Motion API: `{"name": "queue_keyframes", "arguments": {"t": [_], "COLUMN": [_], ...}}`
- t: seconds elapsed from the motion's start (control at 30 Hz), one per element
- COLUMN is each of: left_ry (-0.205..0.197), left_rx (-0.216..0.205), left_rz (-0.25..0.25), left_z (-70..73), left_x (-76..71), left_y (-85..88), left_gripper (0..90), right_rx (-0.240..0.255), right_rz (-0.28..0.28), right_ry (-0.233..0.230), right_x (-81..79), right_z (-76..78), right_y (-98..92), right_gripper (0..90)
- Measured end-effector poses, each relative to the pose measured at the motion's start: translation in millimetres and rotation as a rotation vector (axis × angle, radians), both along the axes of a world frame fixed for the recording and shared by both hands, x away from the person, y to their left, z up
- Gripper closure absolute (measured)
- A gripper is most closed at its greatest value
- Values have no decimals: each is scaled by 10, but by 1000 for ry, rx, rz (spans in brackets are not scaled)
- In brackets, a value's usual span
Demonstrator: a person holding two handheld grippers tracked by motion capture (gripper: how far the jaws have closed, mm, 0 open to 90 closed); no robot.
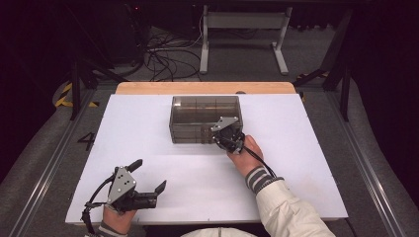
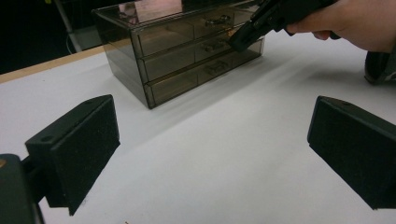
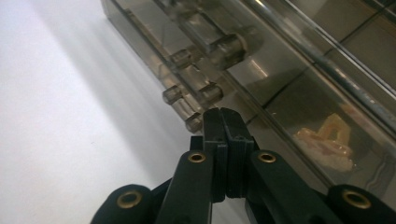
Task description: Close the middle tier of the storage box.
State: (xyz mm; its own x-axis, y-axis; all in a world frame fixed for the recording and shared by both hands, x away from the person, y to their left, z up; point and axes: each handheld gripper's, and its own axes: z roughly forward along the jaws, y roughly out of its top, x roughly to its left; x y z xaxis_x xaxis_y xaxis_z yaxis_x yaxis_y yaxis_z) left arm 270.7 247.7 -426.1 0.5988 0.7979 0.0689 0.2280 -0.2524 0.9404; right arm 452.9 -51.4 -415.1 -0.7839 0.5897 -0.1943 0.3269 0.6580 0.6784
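Pale item [image 3: 327,140] behind smoky drawer front [image 3: 299,107], blurred beyond telling.

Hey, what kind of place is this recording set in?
Probably a lab or recording workshop: a white work table on a grey floor, loose cables behind it, dark surroundings, and hazard-striped stand legs.

Carries everything on a white tabletop [image 1: 163,128], matte and bare over most of its spread; shows a strip of pale wooden edge [image 1: 197,88] along the far side; bears a smoked translucent drawer chest [image 1: 197,116] at the middle of the far half, standing flat and upright, three tiers of drawers facing the near side; casts soft shadow just beside the chest's base.
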Motion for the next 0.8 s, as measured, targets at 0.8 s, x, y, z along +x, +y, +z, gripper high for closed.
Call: {"name": "queue_keyframes", "arguments": {"t": [0.8], "left_ry": [8], "left_rx": [4], "left_rz": [9], "left_z": [-4], "left_x": [-27], "left_y": [15], "left_gripper": [29], "right_rx": [89], "right_rz": [73], "right_ry": [-18], "right_x": [-285], "right_z": [258], "right_y": [-242], "right_gripper": [849]}}
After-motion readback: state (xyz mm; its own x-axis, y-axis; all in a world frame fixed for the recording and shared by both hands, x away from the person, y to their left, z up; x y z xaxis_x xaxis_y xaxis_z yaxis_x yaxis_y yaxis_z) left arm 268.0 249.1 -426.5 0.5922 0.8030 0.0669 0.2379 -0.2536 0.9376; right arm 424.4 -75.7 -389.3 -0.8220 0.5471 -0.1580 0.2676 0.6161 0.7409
